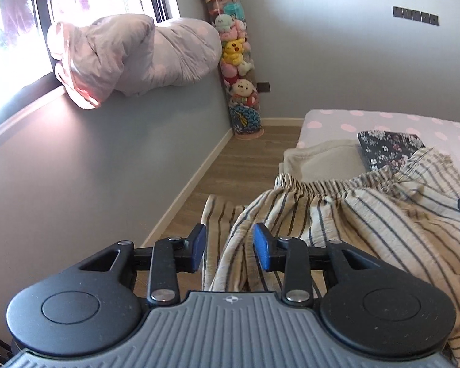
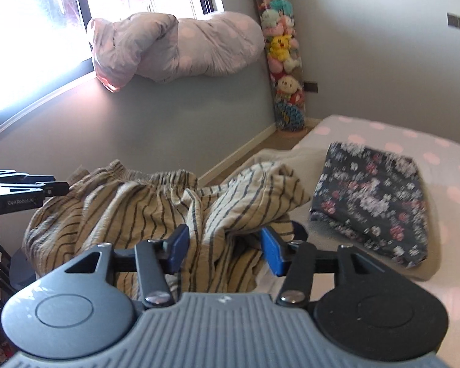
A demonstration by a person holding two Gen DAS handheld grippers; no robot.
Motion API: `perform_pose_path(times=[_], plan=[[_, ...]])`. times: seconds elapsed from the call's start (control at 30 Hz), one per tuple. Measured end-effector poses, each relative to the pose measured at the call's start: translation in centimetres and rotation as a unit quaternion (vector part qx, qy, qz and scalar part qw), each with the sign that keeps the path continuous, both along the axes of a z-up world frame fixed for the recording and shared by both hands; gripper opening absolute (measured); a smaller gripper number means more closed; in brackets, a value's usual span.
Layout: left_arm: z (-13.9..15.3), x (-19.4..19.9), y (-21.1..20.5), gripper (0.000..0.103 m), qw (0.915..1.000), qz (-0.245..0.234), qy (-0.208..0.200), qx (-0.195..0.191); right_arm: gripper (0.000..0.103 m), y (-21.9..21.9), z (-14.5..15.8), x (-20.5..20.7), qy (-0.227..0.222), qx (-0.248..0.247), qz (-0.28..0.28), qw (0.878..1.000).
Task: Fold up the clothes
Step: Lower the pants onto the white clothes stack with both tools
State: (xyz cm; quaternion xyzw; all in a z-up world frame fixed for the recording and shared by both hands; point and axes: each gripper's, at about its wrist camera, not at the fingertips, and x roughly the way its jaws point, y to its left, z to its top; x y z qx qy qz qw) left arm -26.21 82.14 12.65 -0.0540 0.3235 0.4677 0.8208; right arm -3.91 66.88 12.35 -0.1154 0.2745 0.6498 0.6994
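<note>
A beige garment with dark stripes lies crumpled on the bed's near corner, elastic waistband up, part of it hanging off the edge. It also shows in the right wrist view. My left gripper is open with striped cloth hanging between its blue pads, not clamped. My right gripper is open just above the bunched striped cloth. A folded dark floral garment lies on the bed to the right, also in the left wrist view. A plain beige cloth lies under the striped one.
The bed has a pink-spotted sheet. A wood floor strip runs between bed and grey wall. A rolled quilt rests on the window sill. A tall tube of plush toys stands in the corner.
</note>
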Motion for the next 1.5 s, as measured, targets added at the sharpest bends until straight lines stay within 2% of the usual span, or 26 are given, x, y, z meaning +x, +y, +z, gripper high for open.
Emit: perform_pose_path(times=[0.07, 0.2, 0.43, 0.6, 0.63, 0.67, 0.73, 0.77, 0.83, 0.93, 1.0, 1.2, 1.3, 1.4, 1.5], plan=[[0.7, -0.7, -1.5, 0.042, 0.9998, -0.009, 0.005, 0.014, 0.047, -1.5, 1.0, -0.7, -0.02, 0.014, 0.01, 1.0], [0.8, -2.1, -4.0, 0.039, 0.9996, -0.023, 0.003, 0.015, 0.042, -3.9, 1.4, -2.9, -0.055, 0.031, 0.051, 0.997], [-2.1, -4.7, -6.5, 0.039, 0.9998, -0.017, 0.0, -0.007, 0.044, -7.0, -0.4, -4.5, -0.043, 0.017, 0.065, 0.997], [-3.4, -5.8, -5.4, 0.039, 0.9993, 0.001, -0.018, -0.031, 0.042, -8.0, -2.3, -4.4, -0.031, 0.005, 0.078, 0.996], [-3.4, -5.9, -5.1, 0.039, 0.9992, 0.003, -0.024, -0.033, 0.039, -7.9, -2.6, -4.3, -0.023, 0.007, 0.081, 0.996], [-3.4, -6.0, -4.9, 0.039, 0.999, 0.005, -0.03, -0.034, 0.026, -7.9, -2.5, -4.3, -0.018, 0.009, 0.083, 0.996], [-3.3, -6.2, -4.3, 0.021, 0.9984, 0.009, -0.042, -0.037, 0.004, -8.1, -2.5, -4.3, -0.009, 0.012, 0.089, 0.996], [-3.3, -6.4, -4.1, 0.006, 0.9981, 0.011, -0.047, -0.039, 0.004, -8.1, -2.5, -4.3, -0.005, 0.014, 0.091, 0.996], [-3.3, -6.6, -3.5, 0.003, 0.9973, 0.015, -0.059, -0.042, 0.003, -8.5, -2.1, -4.3, 0.008, 0.017, 0.098, 0.995], [-2.7, -6.8, -3.1, 0.002, 0.998, 0.007, -0.054, -0.032, 0.002, -9.4, -1.2, -4.5, 0.034, 0.015, 0.11, 0.993], [-2.9, -6.8, -2.9, 0.002, 0.9989, 0.005, -0.04, -0.025, 0.002, -9.6, -1.4, -5.0, 0.032, 0.007, 0.108, 0.994], [-5.8, -6.4, -2.6, 0.001, 0.9994, 0.009, 0.004, -0.034, 0.0, -8.9, -5.5, -5.0, 0.051, -0.041, 0.098, 0.993], [-6.6, -6.7, -3.0, 0.002, 0.9993, 0.008, 0.004, -0.036, 0.0, -8.8, -6.7, -4.6, 0.061, -0.05, 0.094, 0.992], [-6.8, -7.3, -3.3, 0.003, 0.9991, 0.01, 0.003, -0.041, 0.001, -9.2, -6.6, -4.4, 0.058, -0.051, 0.096, 0.992], [-6.8, -7.8, -4.1, 0.003, 0.9989, 0.021, 0.013, -0.041, 0.001, -9.9, -6.1, -4.2, 0.036, -0.055, 0.093, 0.994]])
